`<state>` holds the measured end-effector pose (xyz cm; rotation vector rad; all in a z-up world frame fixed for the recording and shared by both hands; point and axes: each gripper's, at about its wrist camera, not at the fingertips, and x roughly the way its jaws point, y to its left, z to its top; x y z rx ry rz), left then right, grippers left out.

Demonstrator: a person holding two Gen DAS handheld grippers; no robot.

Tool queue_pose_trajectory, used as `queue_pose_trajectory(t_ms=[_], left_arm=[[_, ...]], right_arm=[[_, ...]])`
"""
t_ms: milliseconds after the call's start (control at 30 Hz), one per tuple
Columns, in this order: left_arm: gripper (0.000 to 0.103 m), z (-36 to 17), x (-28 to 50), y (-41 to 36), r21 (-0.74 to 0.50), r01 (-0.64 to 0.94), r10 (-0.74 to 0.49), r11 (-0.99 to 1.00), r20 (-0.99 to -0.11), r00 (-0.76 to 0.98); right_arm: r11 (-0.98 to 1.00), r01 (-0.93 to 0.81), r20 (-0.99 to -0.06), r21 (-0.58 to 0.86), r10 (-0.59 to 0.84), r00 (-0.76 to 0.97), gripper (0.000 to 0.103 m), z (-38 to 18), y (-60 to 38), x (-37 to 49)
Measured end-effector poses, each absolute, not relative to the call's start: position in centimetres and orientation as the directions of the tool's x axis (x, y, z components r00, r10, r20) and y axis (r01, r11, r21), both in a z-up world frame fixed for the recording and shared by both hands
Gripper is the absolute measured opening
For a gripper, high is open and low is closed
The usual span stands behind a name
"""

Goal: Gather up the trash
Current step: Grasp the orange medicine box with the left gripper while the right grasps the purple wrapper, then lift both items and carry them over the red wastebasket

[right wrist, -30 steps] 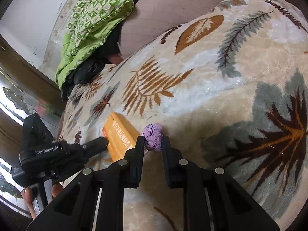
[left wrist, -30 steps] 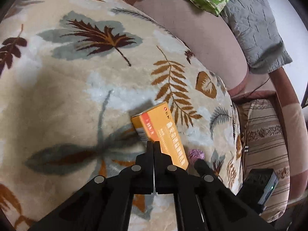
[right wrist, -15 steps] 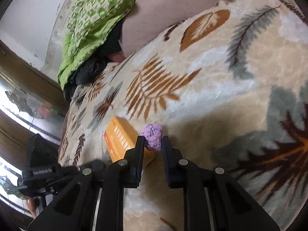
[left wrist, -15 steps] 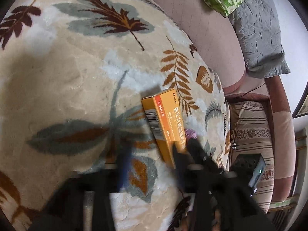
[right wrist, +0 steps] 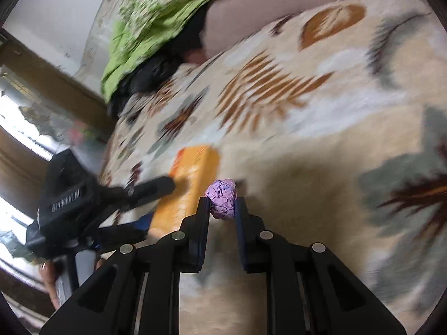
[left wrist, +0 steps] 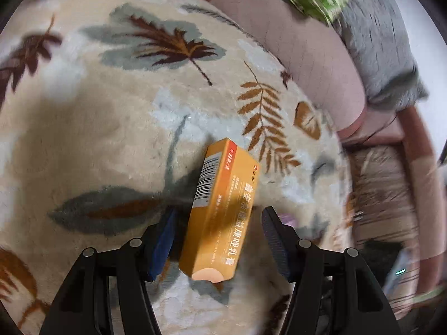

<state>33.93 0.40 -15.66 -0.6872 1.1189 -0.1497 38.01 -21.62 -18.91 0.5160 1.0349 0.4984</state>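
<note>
An orange carton (left wrist: 223, 209) with a barcode on one side lies on the leaf-patterned blanket (left wrist: 111, 117). My left gripper (left wrist: 219, 223) straddles its near end; the jaws are opening and the pads stand clear of both sides. A crumpled purple paper ball (right wrist: 222, 201) sits between the pads of my right gripper (right wrist: 222, 206), which is shut on it. In the right wrist view the orange carton (right wrist: 192, 184) lies just left of the ball, with the left gripper's fingers (right wrist: 156, 188) around it. A sliver of the purple ball (left wrist: 287, 219) shows in the left wrist view.
A pink cushion (left wrist: 307, 55) and a grey pillow (left wrist: 380, 36) lie beyond the blanket. A green patterned cloth (right wrist: 156, 19) is bunched over dark fabric at the far end. A striped cover (left wrist: 382, 195) hangs at the right. A hand (right wrist: 50, 279) holds the left gripper.
The left gripper went from shut behind the carton to open with the carton's near end between its fingers. The right gripper kept its hold on the purple ball and shifted slightly.
</note>
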Motion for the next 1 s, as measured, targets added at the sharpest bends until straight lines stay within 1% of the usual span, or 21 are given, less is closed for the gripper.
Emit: queue_pose_trajectory(t_ms=[133,167,233,333,467,667,900,1000], left_arm=[[0.065,-15.1,33.6,-2.0,-0.41,-0.166,-0.297,0.897,-0.835,0.463],[0.059,-15.2,33.6,-2.1,-0.395,-0.167,-0.283,0.903,-0.841,0.461],[0.051,-15.3,33.7,-2.2,-0.378,-0.161,-0.269,0.912,-0.845,0.462],[0.049,-15.5,33.6,-1.8,-0.383,-0.155,-0.274,0.911,-0.841,0.467],[0.046,-14.9,33.2,-2.2,-0.351,-0.131,-0.252,0.927,-0.842,0.476],[0.046,-12.7,30.7,-0.5,-0.409,-0.146,-0.292,0.901,-0.82,0.493],[0.046,-8.2,23.9,1.0,-0.472,-0.128,-0.328,0.872,-0.759,0.563],[0.046,-6.2,20.7,1.1,-0.481,-0.09,-0.336,0.872,-0.723,0.603]], right_arm=[[0.798,-0.101,-0.672,0.595,0.562,0.482,0.018,-18.3,-23.4,38.0],[0.799,-0.095,-0.671,0.593,0.556,0.49,0.018,-18.3,-23.7,38.0],[0.801,-0.092,-0.673,0.592,0.553,0.491,0.018,-18.4,-23.8,38.0],[0.806,-0.097,-0.68,0.584,0.551,0.483,0.018,-18.6,-23.6,37.9],[0.817,-0.096,-0.695,0.569,0.54,0.475,0.018,-18.7,-23.2,37.7],[0.817,-0.131,-0.677,0.561,0.545,0.495,0.018,-16.1,-22.9,36.2],[0.819,-0.175,-0.629,0.547,0.54,0.559,0.018,-11.4,-23.6,31.0],[0.83,-0.199,-0.616,0.521,0.526,0.586,0.018,-9.6,-23.4,28.2]])
